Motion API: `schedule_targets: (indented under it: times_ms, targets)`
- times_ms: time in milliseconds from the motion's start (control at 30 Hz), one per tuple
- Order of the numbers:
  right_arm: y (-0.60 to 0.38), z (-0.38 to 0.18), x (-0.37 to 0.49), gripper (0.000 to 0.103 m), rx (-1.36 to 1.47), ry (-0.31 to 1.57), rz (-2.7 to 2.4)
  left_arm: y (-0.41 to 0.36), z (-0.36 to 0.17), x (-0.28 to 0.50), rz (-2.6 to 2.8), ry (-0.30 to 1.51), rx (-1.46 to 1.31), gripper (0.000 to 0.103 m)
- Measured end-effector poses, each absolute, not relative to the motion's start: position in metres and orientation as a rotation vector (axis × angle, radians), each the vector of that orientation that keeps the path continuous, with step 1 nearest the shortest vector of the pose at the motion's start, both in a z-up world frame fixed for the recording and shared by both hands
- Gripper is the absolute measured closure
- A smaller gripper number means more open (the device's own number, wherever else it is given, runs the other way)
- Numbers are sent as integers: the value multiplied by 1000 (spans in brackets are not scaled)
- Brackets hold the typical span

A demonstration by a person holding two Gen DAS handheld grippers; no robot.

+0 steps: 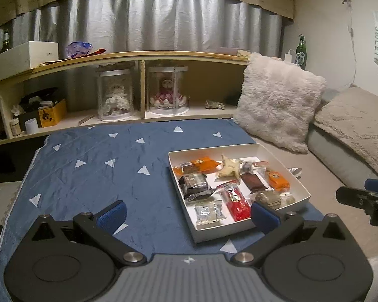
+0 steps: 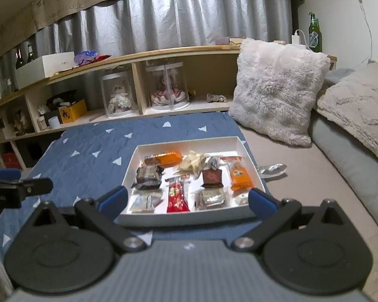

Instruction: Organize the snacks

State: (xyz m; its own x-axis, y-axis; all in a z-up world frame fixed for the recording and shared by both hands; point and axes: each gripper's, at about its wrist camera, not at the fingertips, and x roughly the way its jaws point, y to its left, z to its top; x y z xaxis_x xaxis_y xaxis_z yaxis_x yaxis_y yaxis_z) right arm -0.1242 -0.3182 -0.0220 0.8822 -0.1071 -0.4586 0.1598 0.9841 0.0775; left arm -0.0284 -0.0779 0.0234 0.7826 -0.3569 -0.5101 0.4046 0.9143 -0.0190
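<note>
Blue cloth [image 1: 93, 166] spreads ahead of both claws. The white tray [image 2: 189, 220] of snacks sits just ahead of the right claw [image 2: 187, 198], forward-right of the left claw [image 1: 189, 214]. Both claws gape wide, empty. The red pack [image 2: 177, 197] lies nearest; its print is unreadable. Valance writing reads "GOOD LUCK"; a wall bag, cut off, reads "SWEET".

grey curtain [image 1: 148, 22] | wood shelf [image 1: 143, 56] | blue bedcover [image 1: 93, 176] | fluffy pillow [image 1: 277, 100] | dim rm
</note>
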Motion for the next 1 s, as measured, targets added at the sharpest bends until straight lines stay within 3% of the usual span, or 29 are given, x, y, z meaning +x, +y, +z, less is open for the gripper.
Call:
schedule_targets:
  times_ms: [1000]
  targets:
    - [-313,-47,-135,1,101,415,-185,-69,0,-42,-366,461,92,0]
